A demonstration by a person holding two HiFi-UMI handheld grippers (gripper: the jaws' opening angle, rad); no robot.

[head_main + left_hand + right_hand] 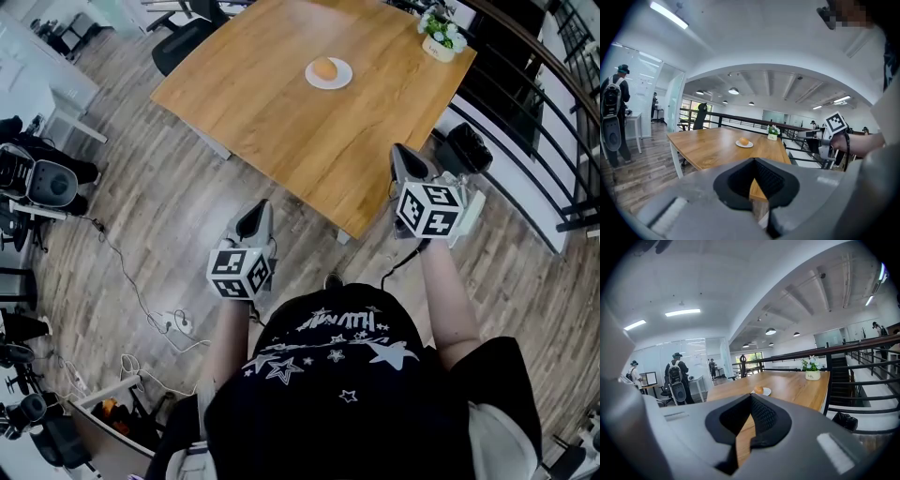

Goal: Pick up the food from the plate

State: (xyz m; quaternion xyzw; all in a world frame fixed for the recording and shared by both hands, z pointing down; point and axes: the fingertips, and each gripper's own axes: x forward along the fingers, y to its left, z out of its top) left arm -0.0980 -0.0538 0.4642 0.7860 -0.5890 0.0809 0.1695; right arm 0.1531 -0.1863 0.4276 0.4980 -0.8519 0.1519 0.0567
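Short of the table, the left gripper and right gripper are sitting closed and empty, needing jaws opened before squaring on the bun.

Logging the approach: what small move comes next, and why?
Probably carry the shut right gripper forward over the light wooden table toward the round golden bun on the small white plate: the bun sits far ahead, and the shut left gripper is farther off.
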